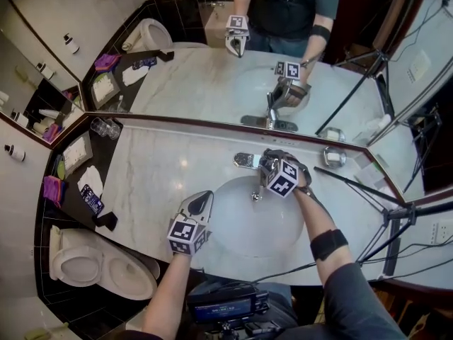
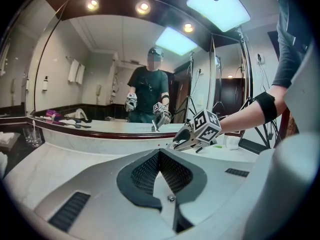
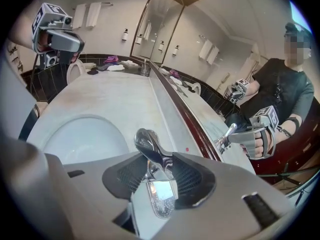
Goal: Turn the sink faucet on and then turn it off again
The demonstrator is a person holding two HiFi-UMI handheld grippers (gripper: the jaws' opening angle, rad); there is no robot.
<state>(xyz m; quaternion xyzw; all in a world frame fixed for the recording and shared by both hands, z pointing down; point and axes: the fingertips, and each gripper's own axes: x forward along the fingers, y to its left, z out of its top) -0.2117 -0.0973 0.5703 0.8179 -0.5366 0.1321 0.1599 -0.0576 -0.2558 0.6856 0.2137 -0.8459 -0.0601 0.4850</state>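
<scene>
The chrome faucet [image 1: 246, 161] stands at the back rim of the white sink basin [image 1: 241, 222]. My right gripper [image 1: 270, 163] reaches down over it. In the right gripper view the chrome lever handle [image 3: 149, 145] lies between the dark pads of that gripper [image 3: 156, 168], which press on both its sides. No water shows in the basin. My left gripper [image 1: 205, 199] hovers over the counter at the basin's left front. Its jaws are shut with nothing in them, as the left gripper view shows [image 2: 159, 156].
A mirror [image 1: 212, 76] runs behind the marble counter [image 1: 156, 168]. Glasses [image 1: 105, 127] and a black tray [image 1: 74, 165] of toiletries sit at the left end. A toilet [image 1: 92, 264] stands lower left. A metal dish [image 1: 333, 157] and tripod legs [image 1: 375, 197] are on the right.
</scene>
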